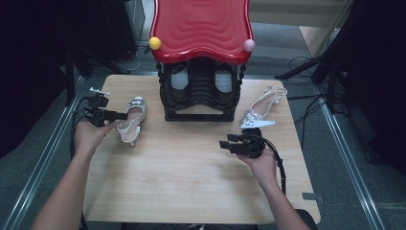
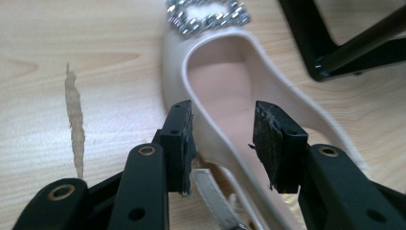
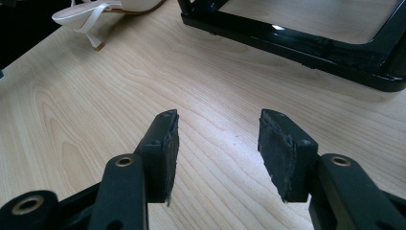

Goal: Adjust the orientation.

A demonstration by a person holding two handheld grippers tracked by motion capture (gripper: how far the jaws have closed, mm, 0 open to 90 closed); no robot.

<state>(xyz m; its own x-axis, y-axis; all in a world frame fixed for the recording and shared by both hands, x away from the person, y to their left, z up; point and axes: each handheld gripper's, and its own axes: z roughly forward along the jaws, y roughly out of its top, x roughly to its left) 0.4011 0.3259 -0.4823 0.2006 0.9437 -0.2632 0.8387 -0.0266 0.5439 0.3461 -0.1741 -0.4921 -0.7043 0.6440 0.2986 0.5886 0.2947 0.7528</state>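
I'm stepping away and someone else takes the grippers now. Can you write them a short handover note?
Left gripper: open, jaws astride the side wall of the left shoe, pads not pressing.
Right gripper: open, nothing between its jaws, over bare table.
Right shoe lies on the table beside the black rack.
Done: left shoe rests on the table, left of the rack.
Left: probably both shoes still need handling; neither is held.
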